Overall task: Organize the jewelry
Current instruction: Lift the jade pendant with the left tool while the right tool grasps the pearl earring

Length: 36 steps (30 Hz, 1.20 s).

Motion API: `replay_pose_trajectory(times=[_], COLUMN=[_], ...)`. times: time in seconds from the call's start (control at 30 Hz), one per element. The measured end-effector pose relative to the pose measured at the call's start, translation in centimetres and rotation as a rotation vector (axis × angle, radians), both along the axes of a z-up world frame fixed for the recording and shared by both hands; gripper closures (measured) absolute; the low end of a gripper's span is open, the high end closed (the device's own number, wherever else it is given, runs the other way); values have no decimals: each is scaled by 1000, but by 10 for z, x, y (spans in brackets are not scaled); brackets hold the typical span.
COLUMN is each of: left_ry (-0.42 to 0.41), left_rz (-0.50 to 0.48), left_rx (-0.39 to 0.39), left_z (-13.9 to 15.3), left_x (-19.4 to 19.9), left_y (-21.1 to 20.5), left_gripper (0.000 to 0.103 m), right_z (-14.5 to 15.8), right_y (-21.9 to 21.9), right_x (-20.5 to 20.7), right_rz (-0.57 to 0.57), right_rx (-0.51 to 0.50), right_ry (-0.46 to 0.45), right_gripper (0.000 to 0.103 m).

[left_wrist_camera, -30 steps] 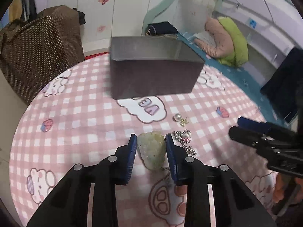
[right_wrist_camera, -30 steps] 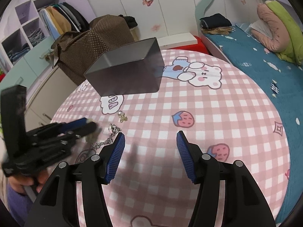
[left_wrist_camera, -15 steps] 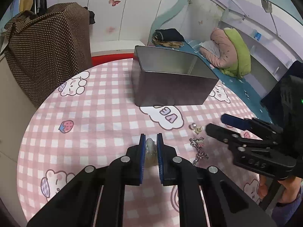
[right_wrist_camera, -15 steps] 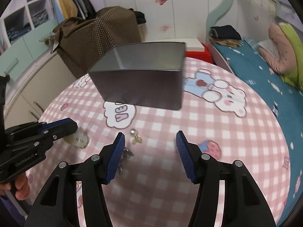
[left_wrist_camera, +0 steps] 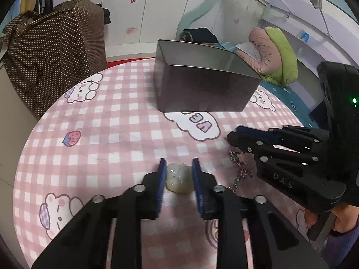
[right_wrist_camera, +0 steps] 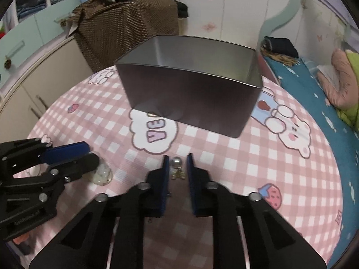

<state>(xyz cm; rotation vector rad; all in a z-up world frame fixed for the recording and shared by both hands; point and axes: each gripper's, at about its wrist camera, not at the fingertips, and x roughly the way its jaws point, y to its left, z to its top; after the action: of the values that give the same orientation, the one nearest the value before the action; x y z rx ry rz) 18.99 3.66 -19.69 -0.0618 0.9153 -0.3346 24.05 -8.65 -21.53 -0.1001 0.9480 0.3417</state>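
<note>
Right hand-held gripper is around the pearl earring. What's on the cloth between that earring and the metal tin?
Right wrist view: only tablecloth, with its cloud print, between the pearl earring and the metal tin. No other jewelry there.

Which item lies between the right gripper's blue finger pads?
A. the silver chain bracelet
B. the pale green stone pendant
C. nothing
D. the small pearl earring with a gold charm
D: in the right wrist view, the small pearl earring with a gold charm sits between the pads of the right gripper; whether they touch it cannot be told.
</note>
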Motion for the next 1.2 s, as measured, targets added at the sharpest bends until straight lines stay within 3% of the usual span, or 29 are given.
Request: replay_pose_trajectory(times=[0.03, 0.13, 0.5, 0.7, 0.73, 0.87, 1.07, 1.1, 1.2], left_ry=[-2, -24, -27, -24, -20, -20, -25, -24, -28], left_rz=[-2, -24, -26, -15, -16, -27, -23, -25, -33], left_rx=[-3, 0, 99, 76, 70, -7, 17, -6, 24], left_z=[1, 4, -6, -5, -4, 9, 14, 14, 14], left_x=[-1, -6, -5, -3, -1, 6, 8, 7, 2], left_y=[0, -4, -19, -16, -15, -7, -7, -5, -11], left_gripper=[65, 59, 63, 65, 67, 103, 103, 98, 47], right_z=[0, 1, 24, 28, 30, 39, 50, 50, 45], right_y=[0, -4, -38, -48, -50, -54, -62, -64, -67], right_x=[0, 1, -5, -9, -9, -10, -6, -6, -6], right_rz=[2, -7, -59, -68, -67, -71, -82, -84, -89], right_rx=[-3, 22, 141, 174, 185, 197, 216, 216, 219], right_ry=[-2, 3, -24, -27, -28, -47, -62, -60, -50], right_gripper=[92, 92, 91, 92, 92, 91, 91, 91, 91])
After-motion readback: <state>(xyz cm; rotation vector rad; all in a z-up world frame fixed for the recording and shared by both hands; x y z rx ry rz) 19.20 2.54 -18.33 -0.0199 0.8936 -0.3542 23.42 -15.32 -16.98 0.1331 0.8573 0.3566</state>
